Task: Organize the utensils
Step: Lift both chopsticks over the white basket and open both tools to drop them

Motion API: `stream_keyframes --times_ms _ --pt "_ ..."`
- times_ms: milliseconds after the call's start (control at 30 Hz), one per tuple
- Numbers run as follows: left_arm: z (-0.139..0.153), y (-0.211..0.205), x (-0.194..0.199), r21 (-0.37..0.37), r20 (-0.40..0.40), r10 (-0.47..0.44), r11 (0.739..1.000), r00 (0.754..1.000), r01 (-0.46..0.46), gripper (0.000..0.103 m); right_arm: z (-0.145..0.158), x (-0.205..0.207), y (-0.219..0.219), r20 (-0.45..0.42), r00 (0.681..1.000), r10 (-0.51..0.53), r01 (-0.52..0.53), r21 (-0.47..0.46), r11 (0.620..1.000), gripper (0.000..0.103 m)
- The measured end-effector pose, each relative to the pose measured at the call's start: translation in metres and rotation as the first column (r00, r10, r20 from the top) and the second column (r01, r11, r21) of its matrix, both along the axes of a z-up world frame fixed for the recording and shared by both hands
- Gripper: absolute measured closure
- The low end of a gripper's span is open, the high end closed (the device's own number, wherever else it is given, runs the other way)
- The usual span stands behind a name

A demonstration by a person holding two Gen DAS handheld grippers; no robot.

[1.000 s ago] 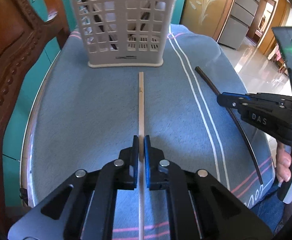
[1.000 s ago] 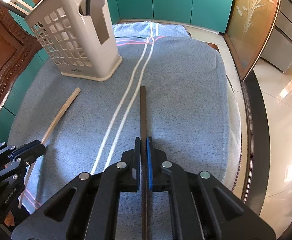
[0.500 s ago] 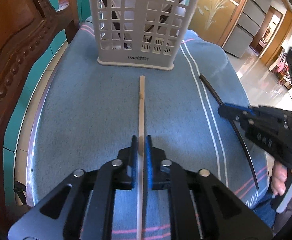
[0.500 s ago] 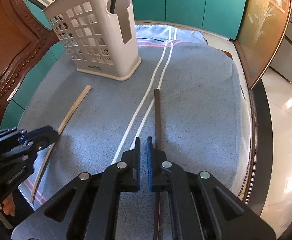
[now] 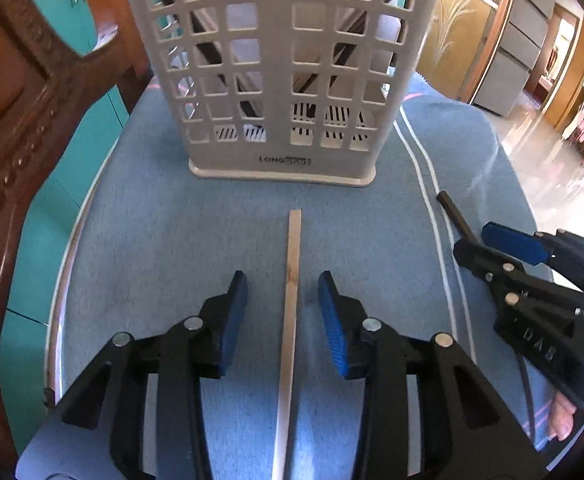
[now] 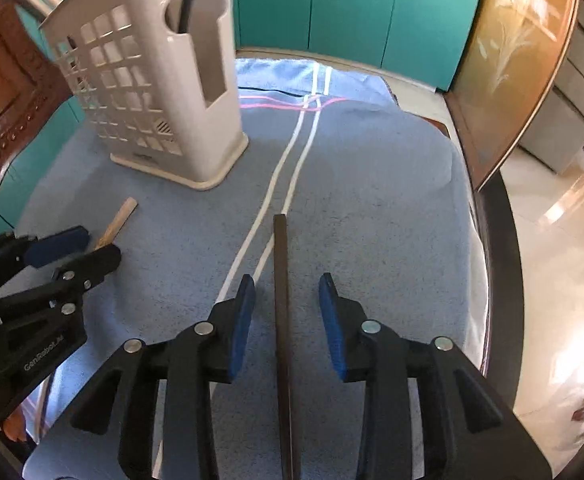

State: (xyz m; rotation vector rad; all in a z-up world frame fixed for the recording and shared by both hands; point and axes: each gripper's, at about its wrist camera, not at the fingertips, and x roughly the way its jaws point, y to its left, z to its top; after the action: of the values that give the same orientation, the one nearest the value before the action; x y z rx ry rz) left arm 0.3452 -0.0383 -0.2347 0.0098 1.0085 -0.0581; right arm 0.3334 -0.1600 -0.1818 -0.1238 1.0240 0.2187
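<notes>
A light wooden stick [image 5: 291,300] lies flat on the blue towel, between the spread fingers of my left gripper [image 5: 283,304], which is open and not touching it. A dark brown stick [image 6: 281,300] lies flat between the spread fingers of my right gripper [image 6: 287,304], also open. A white lattice utensil holder [image 5: 280,68] stands upright just beyond the wooden stick, with dark utensils inside. It also shows in the right wrist view [image 6: 152,92]. The right gripper [image 5: 532,264] appears at the left view's right edge, the left gripper [image 6: 48,264] at the right view's left edge.
A blue towel [image 6: 372,200] with white and pink stripes covers the round table. A carved wooden chair [image 5: 20,120] stands at the left. Teal cabinets [image 6: 352,8] stand behind. The table edge [image 6: 500,240] drops to a shiny floor on the right.
Both grippers have opened and let go of their sticks, which now lie on the towel. Both grippers have moved forward, closer to the utensil holder.
</notes>
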Motion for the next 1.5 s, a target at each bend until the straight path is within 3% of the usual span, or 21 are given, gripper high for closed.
stream_keyframes --times_ms 33,100,233,367,600,733,833,1000,1100,1167,1233,1333,1400,1500 --pt "0.000 -0.001 0.001 0.004 0.003 0.001 1.000 1.000 -0.001 0.065 0.000 0.000 0.000 0.000 1.000 0.002 -0.002 0.006 1.000 0.086" --pt "0.001 -0.003 0.002 0.002 0.005 0.003 1.000 1.000 -0.003 0.067 -0.001 0.000 -0.001 -0.008 1.000 0.005 -0.005 0.028 1.000 0.096" --pt "0.001 -0.008 0.004 0.002 0.016 -0.012 1.000 1.000 0.012 0.092 0.000 -0.003 -0.001 -0.005 1.000 0.010 -0.010 0.041 0.999 0.096" --pt "0.003 -0.012 0.002 0.000 0.036 -0.009 1.000 0.999 0.009 0.096 0.014 -0.011 -0.006 0.024 1.000 0.013 -0.015 0.081 0.997 0.096" --pt "0.044 -0.014 -0.030 -0.011 0.182 -0.014 1.000 0.983 0.016 0.096 0.085 -0.047 -0.026 0.209 0.977 0.050 -0.096 0.214 0.972 0.096" --pt "0.086 -0.010 -0.060 -0.047 0.268 -0.032 0.998 0.963 0.046 0.096 0.140 -0.083 -0.043 0.361 0.927 0.098 -0.216 0.303 0.928 0.096" --pt "0.136 -0.002 -0.093 -0.064 0.383 -0.055 0.994 0.922 0.086 0.096 0.177 -0.096 -0.051 0.447 0.889 0.104 -0.281 0.351 0.893 0.096" --pt "0.210 0.014 -0.115 -0.099 0.534 -0.051 0.988 0.844 0.123 0.096 0.240 -0.100 -0.052 0.575 0.818 0.024 -0.316 0.413 0.854 0.096" --pt "0.255 0.027 -0.116 -0.109 0.637 -0.007 0.989 0.770 0.100 0.096 0.272 -0.091 -0.048 0.637 0.769 -0.051 -0.306 0.437 0.846 0.096" --pt "0.280 0.034 -0.110 -0.110 0.711 0.039 0.992 0.702 0.055 0.096 0.287 -0.082 -0.041 0.669 0.737 -0.099 -0.286 0.441 0.851 0.096" --pt "0.292 0.043 -0.099 -0.151 0.742 0.086 0.988 0.665 0.040 0.096 0.296 -0.078 -0.035 0.699 0.701 -0.140 -0.265 0.439 0.859 0.096" --pt "0.291 0.052 -0.084 -0.200 0.767 0.140 0.980 0.626 0.026 0.096 0.296 -0.067 -0.028 0.723 0.665 -0.187 -0.224 0.432 0.874 0.096" --pt "0.286 0.057 -0.074 -0.212 0.772 0.177 0.977 0.610 -0.015 0.096 0.284 -0.052 -0.023 0.720 0.667 -0.190 -0.207 0.424 0.882 0.096" --pt "0.266 0.061 -0.048 -0.233 0.735 0.195 0.972 0.649 -0.028 0.096 0.255 -0.022 -0.008 0.691 0.706 -0.155 -0.178 0.385 0.905 0.096"
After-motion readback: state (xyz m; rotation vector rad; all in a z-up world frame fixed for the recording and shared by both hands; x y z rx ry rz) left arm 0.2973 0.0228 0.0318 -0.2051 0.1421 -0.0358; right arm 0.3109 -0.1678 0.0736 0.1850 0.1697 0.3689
